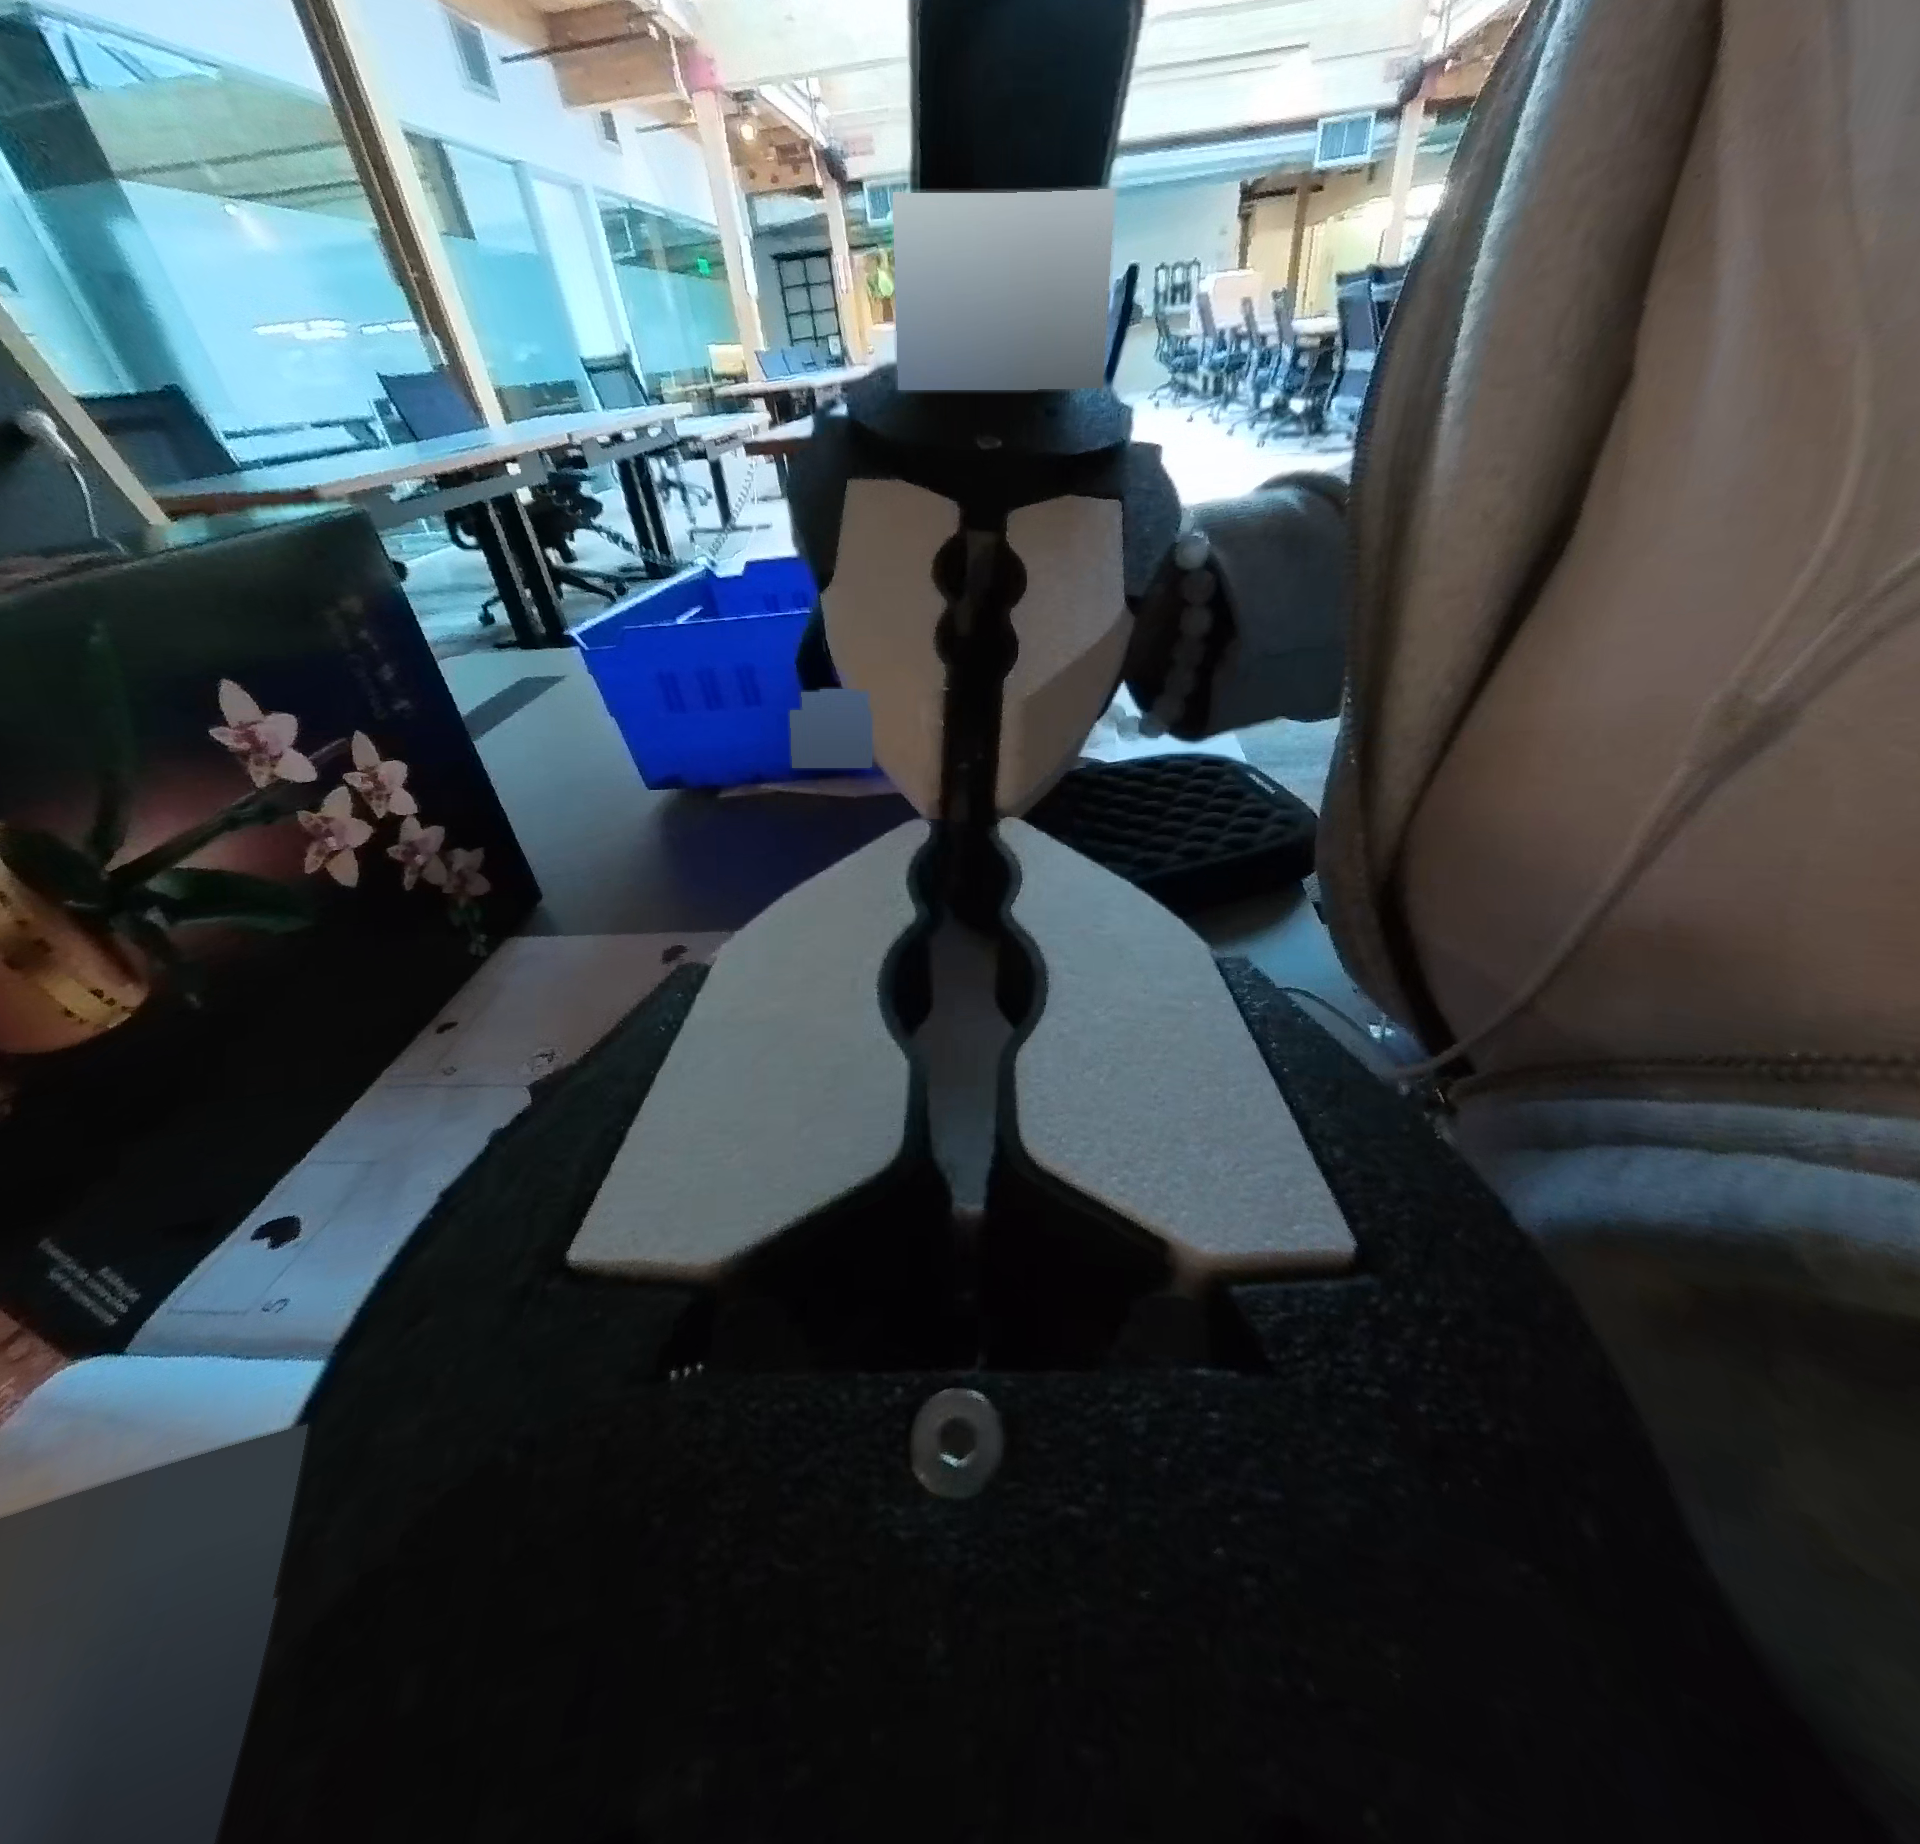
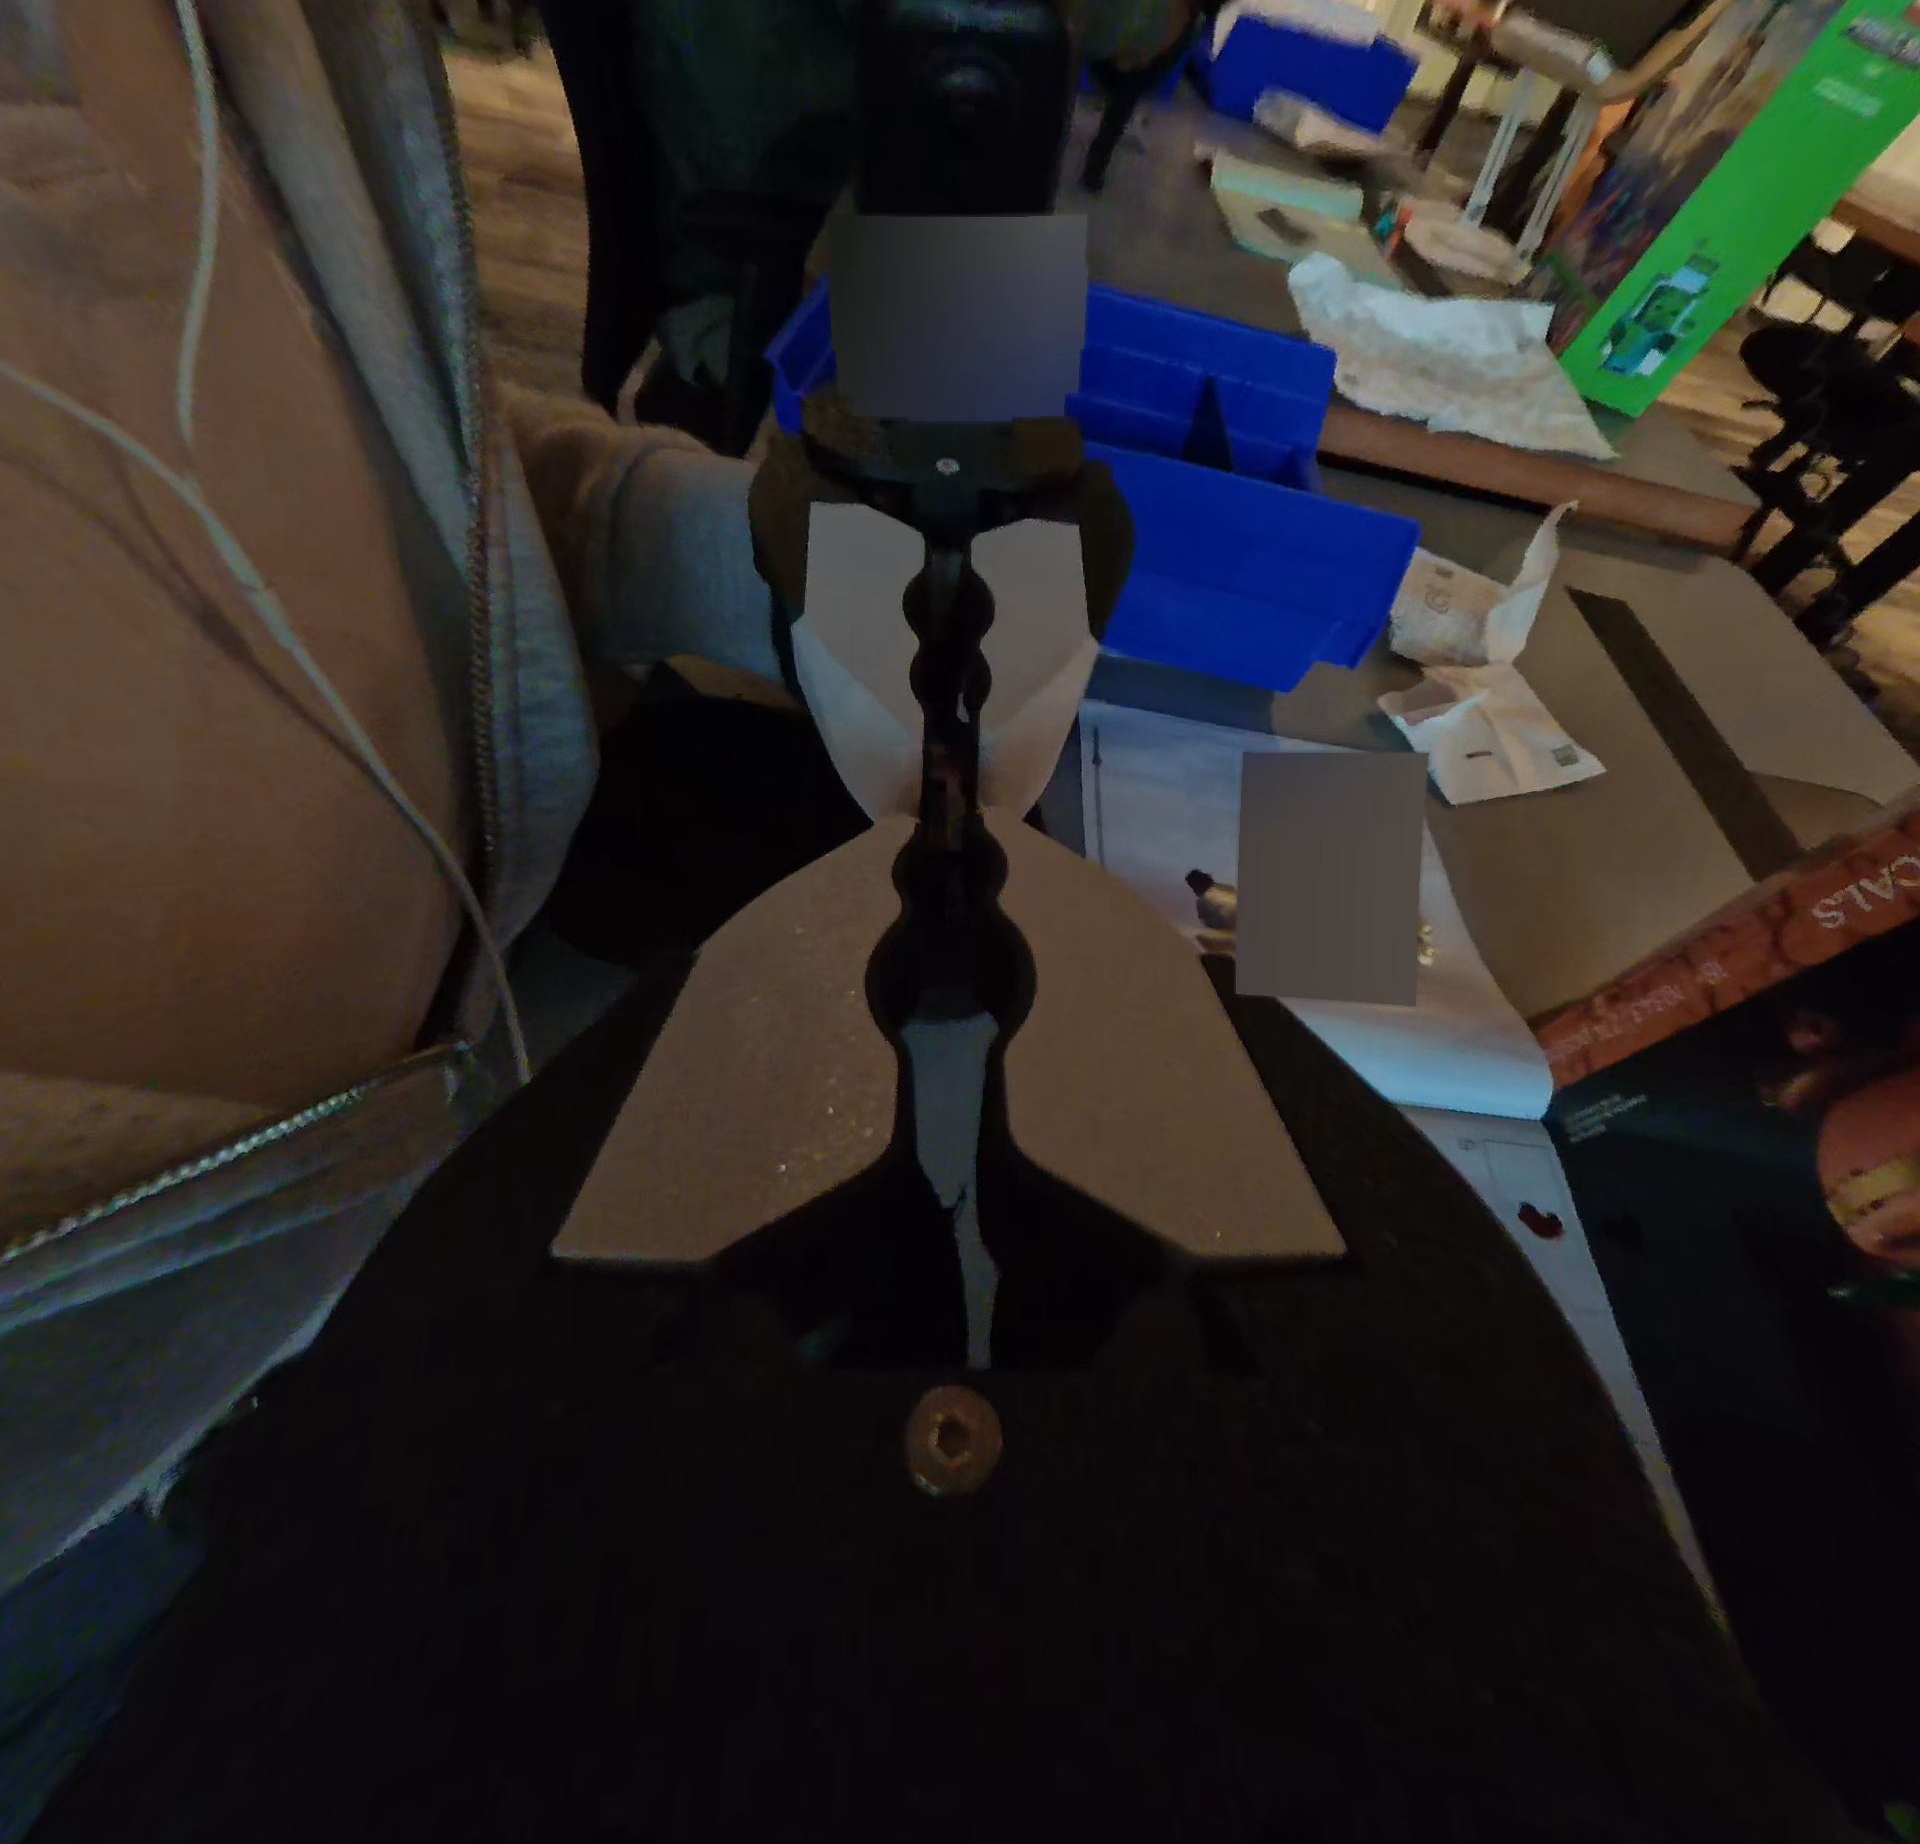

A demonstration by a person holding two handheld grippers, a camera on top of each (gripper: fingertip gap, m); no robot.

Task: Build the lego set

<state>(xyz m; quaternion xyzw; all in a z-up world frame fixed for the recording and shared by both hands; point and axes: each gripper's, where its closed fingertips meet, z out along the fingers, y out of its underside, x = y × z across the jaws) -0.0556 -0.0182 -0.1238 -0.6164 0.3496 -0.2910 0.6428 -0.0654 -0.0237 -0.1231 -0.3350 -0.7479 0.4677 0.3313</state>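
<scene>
My two grippers face each other and meet tip to tip above a dark table (image 1: 582, 838). In the left wrist view my left gripper (image 1: 964, 849) is shut, with the right gripper (image 1: 971, 755) straight ahead of it. A thin dark brown piece (image 2: 943, 766) fills the narrow slit where the tips meet. It shows in the right wrist view between the left gripper's (image 2: 945, 755) pale fingers (image 2: 852, 672). My right gripper (image 2: 945, 844) also closes on its near end. A person in a beige zipped hoodie (image 1: 1621, 651) holds both grippers close to the body.
A dark box with an orchid picture (image 1: 239, 859) stands at the left. A blue bin (image 1: 696, 693) and a black mesh pad (image 1: 1174, 828) lie behind the grippers. More blue bins (image 2: 1236, 547), crumpled paper bags (image 2: 1475, 631), an open booklet (image 2: 1164, 859) and a green box (image 2: 1745, 163) lie to the right. The grippers are tip to tip, or close to it.
</scene>
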